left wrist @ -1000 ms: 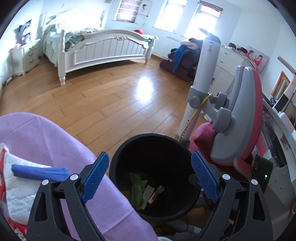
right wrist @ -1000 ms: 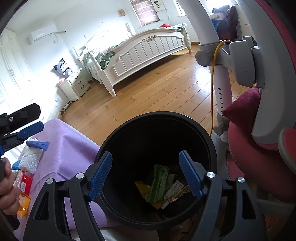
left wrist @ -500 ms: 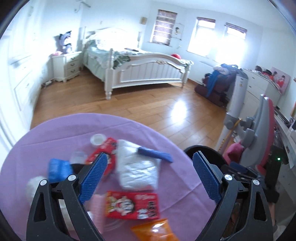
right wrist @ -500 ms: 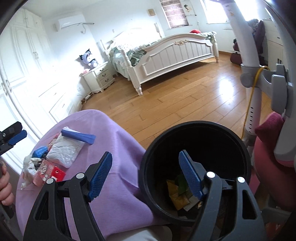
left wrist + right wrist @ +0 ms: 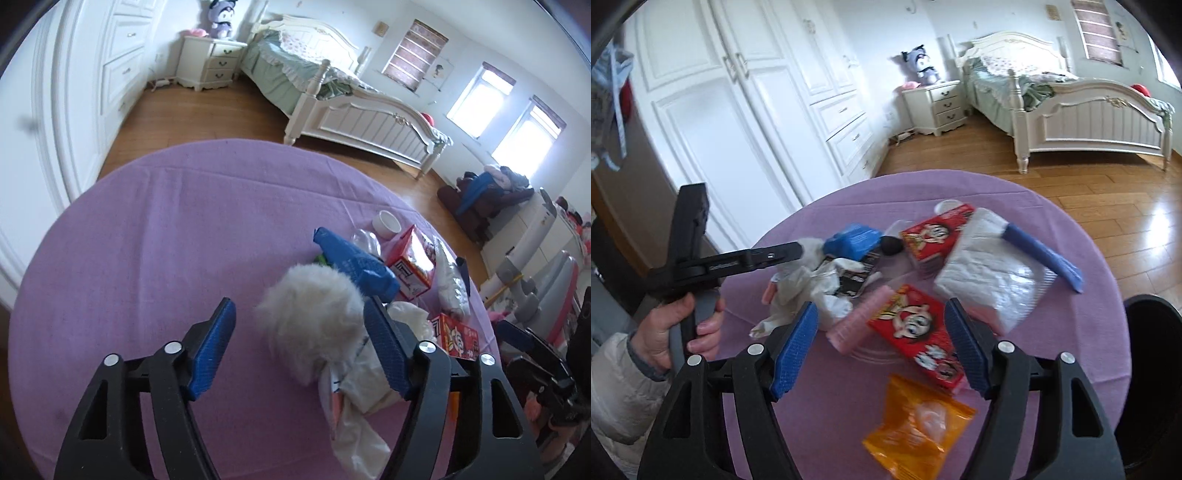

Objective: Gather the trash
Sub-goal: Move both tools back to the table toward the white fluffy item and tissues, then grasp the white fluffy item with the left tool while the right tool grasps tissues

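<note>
Trash lies in a heap on a round table with a purple cloth (image 5: 155,236). In the left wrist view my left gripper (image 5: 301,349) is open and empty, its jaws on either side of a crumpled white tissue wad (image 5: 314,314), with a blue packet (image 5: 354,262) behind it. In the right wrist view my right gripper (image 5: 881,347) is open and empty above a red snack box (image 5: 916,328), a pink roll (image 5: 862,317) and an orange packet (image 5: 919,424). The black trash bin (image 5: 1152,365) stands at the table's right edge.
Also on the cloth (image 5: 997,195): a second red box (image 5: 934,236), a white plastic bag with a blue strip (image 5: 993,273), crumpled white paper (image 5: 812,280), a white cap (image 5: 386,223). A white bed (image 5: 354,110), a wardrobe (image 5: 746,110) and wooden floor lie beyond.
Both grippers have swung left from over the black bin to above the table. The left one has come down close around the tissue wad. Both stay open.
</note>
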{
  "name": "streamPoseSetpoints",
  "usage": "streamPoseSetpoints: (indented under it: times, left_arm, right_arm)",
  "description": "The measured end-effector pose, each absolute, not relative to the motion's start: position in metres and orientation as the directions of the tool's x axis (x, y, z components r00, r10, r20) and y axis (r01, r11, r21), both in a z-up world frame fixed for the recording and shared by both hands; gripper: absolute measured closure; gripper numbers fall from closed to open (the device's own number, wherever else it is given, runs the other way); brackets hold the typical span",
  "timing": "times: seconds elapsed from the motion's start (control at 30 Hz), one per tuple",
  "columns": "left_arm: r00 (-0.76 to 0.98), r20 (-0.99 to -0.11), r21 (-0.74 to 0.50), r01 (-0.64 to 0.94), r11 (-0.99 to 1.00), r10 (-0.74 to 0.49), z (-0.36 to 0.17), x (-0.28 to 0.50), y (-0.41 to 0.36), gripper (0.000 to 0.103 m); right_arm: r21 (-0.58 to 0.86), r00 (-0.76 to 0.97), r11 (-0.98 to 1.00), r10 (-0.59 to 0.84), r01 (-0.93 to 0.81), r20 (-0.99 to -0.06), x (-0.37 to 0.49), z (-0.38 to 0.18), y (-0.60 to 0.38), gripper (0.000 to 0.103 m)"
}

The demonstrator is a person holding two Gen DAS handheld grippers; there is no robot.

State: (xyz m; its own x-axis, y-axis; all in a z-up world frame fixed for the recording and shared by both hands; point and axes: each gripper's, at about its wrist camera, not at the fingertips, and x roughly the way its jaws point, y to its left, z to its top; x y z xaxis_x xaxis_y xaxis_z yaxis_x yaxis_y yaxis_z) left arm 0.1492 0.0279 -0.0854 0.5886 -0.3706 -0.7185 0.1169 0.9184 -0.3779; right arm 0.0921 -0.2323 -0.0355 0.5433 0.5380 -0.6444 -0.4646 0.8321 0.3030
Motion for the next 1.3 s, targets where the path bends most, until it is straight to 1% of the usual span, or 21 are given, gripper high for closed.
streamPoseSetpoints:
  times: [0.1, 0.13, 0.2, 0.27, 0.3, 0.33, 0.4, 0.43, 0.47, 0.5, 0.53, 0.57, 0.6, 0.67, 0.7, 0.77, 0.8, 0.9, 0.97, 1.13, 1.3]
  left_arm:
    - [0.572, -0.697, -0.442, 0.132, 0.887, -0.432, -0.096, 0.157, 0.034, 0.051]
    - [0.574, -0.688, -0.455, 0.135, 0.88, -0.444, -0.098, 0.157, 0.036, 0.053]
    - [0.583, -0.673, -0.467, 0.142, 0.873, -0.455, -0.098, 0.153, 0.037, 0.062]
    - [0.592, -0.665, -0.466, 0.15, 0.872, -0.456, -0.097, 0.15, 0.037, 0.065]
    - [0.593, -0.664, -0.461, 0.154, 0.874, -0.455, -0.096, 0.147, 0.036, 0.066]
    - [0.595, -0.664, -0.456, 0.158, 0.876, -0.453, -0.096, 0.143, 0.035, 0.066]
    - [0.6, -0.663, -0.446, 0.166, 0.88, -0.449, -0.095, 0.138, 0.034, 0.066]
    - [0.601, -0.663, -0.439, 0.171, 0.882, -0.446, -0.096, 0.135, 0.036, 0.066]
    - [0.6, -0.665, -0.433, 0.174, 0.884, -0.444, -0.096, 0.133, 0.035, 0.066]
    - [0.598, -0.667, -0.431, 0.178, 0.885, -0.445, -0.095, 0.133, 0.035, 0.064]
    - [0.593, -0.672, -0.427, 0.179, 0.886, -0.444, -0.095, 0.132, 0.035, 0.06]
    - [0.587, -0.681, -0.421, 0.176, 0.89, -0.438, -0.095, 0.132, 0.032, 0.049]
    - [0.583, -0.686, -0.417, 0.174, 0.892, -0.435, -0.096, 0.132, 0.031, 0.045]
    - [0.577, -0.687, -0.414, 0.189, 0.89, -0.442, -0.097, 0.133, 0.027, 0.045]
    - [0.577, -0.691, -0.402, 0.195, 0.895, -0.436, -0.098, 0.133, 0.024, 0.049]
    - [0.566, -0.706, -0.387, 0.195, 0.901, -0.426, -0.102, 0.136, 0.022, 0.063]
    - [0.575, -0.699, -0.393, 0.188, 0.9, -0.425, -0.101, 0.136, 0.023, 0.065]
    - [0.618, -0.675, -0.382, 0.173, 0.908, -0.402, -0.093, 0.131, 0.031, 0.066]
    - [0.654, -0.64, -0.395, 0.169, 0.903, -0.402, -0.08, 0.124, 0.034, 0.066]
    - [0.72, -0.573, -0.363, 0.207, 0.909, -0.392, -0.038, 0.109, 0.019, 0.067]
    - [0.735, -0.514, -0.35, 0.292, 0.89, -0.442, -0.003, 0.105, -0.026, 0.066]
  right_arm:
    - [0.279, 0.501, 0.814, 0.544, -0.509, -0.673, 0.098, -0.039, -0.199, 0.033]
    - [0.27, 0.489, 0.81, 0.542, -0.521, -0.684, 0.1, -0.04, -0.19, 0.033]
    - [0.24, 0.477, 0.811, 0.522, -0.533, -0.707, 0.105, -0.046, -0.172, 0.033]
    - [0.197, 0.471, 0.819, 0.487, -0.539, -0.735, 0.109, -0.053, -0.158, 0.033]
    - [0.182, 0.465, 0.82, 0.474, -0.543, -0.747, 0.11, -0.057, -0.152, 0.036]
    - [0.179, 0.45, 0.816, 0.469, -0.55, -0.76, 0.11, -0.061, -0.147, 0.049]
    - [0.132, 0.47, 0.818, 0.445, -0.56, -0.762, 0.106, -0.062, -0.14, 0.06]
    - [0.112, 0.476, 0.816, 0.436, -0.567, -0.764, 0.104, -0.063, -0.138, 0.069]
    - [0.104, 0.471, 0.812, 0.432, -0.574, -0.769, 0.101, -0.063, -0.136, 0.074]
    - [0.106, 0.455, 0.808, 0.429, -0.58, -0.78, 0.1, -0.066, -0.133, 0.086]
    - [0.105, 0.45, 0.804, 0.43, -0.585, -0.783, 0.097, -0.068, -0.133, 0.09]
    - [0.102, 0.452, 0.802, 0.43, -0.588, -0.782, 0.094, -0.068, -0.134, 0.091]
    - [0.106, 0.45, 0.803, 0.432, -0.587, -0.782, 0.091, -0.068, -0.135, 0.093]
    - [0.145, 0.445, 0.802, 0.46, -0.58, -0.768, 0.085, -0.065, -0.143, 0.095]
    - [0.173, 0.44, 0.799, 0.481, -0.576, -0.758, 0.083, -0.062, -0.146, 0.095]
    - [0.219, 0.442, 0.797, 0.514, -0.563, -0.735, 0.076, -0.054, -0.158, 0.096]
    - [0.242, 0.446, 0.795, 0.531, -0.556, -0.72, 0.073, -0.048, -0.166, 0.096]
    - [0.305, 0.483, 0.794, 0.574, -0.526, -0.661, 0.063, -0.03, -0.194, 0.096]
    - [0.336, 0.525, 0.799, 0.587, -0.5, -0.615, 0.055, -0.017, -0.215, 0.096]
    - [0.372, 0.641, 0.83, 0.557, -0.415, -0.528, 0.048, 0.006, -0.268, 0.096]
    - [0.404, 0.711, 0.85, 0.512, -0.338, -0.482, 0.046, 0.007, -0.311, 0.096]
